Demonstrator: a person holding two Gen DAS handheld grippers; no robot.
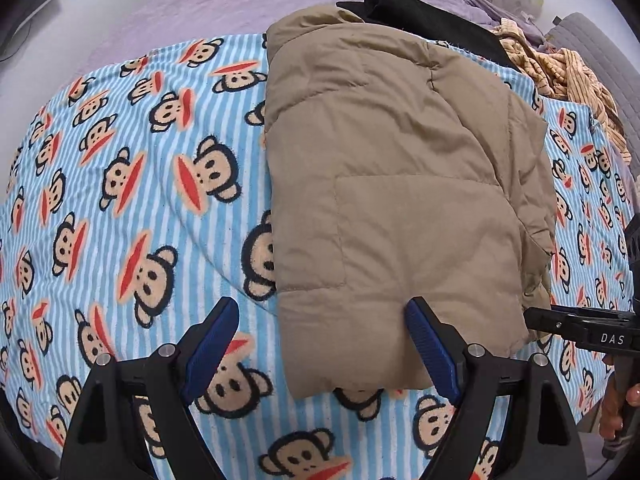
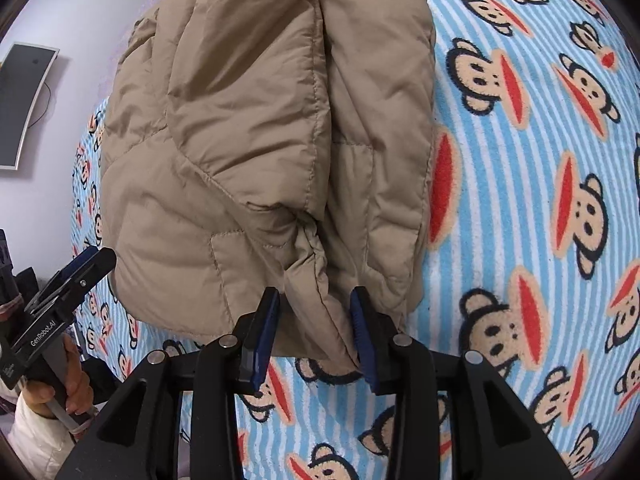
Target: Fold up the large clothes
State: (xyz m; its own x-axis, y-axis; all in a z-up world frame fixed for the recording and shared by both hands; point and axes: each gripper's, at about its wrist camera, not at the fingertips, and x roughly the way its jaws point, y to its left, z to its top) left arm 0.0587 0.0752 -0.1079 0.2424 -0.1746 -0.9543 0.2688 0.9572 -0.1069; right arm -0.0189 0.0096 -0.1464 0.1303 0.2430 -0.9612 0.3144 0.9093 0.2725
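A fleece blanket (image 1: pixel 120 168) in light blue and white stripes, printed with cartoon monkey faces, covers the bed and serves as the ground for everything else. Beyond its far edge lies a lilac bedspread (image 1: pixel 224 4). On the blanket, towards its middle, rests the folded tan quilted puffer jacket (image 1: pixel 392 184), a thick padded bundle with stitched seams and a square pocket panel on top. At the far end of the jacket sits a black garment (image 1: pixel 416 8), and to the right of that a crumpled yellow striped cloth (image 1: pixel 560 72).

The left gripper (image 1: pixel 324 344), black with blue ribbed pads, stands wide above the near edge of the jacket: its right pad lies against the jacket's near part, its left pad hangs over bare blanket, well clear of the fabric. The right gripper (image 2: pixel 316 328), of the same make, is at a middling width at the jacket's near right corner, with a bunched fold of the tan fabric between its pads; whether the pads press on it I cannot tell. In the right wrist view a hand (image 2: pixel 68 376) grips the left tool's handle beside the jacket's left edge.
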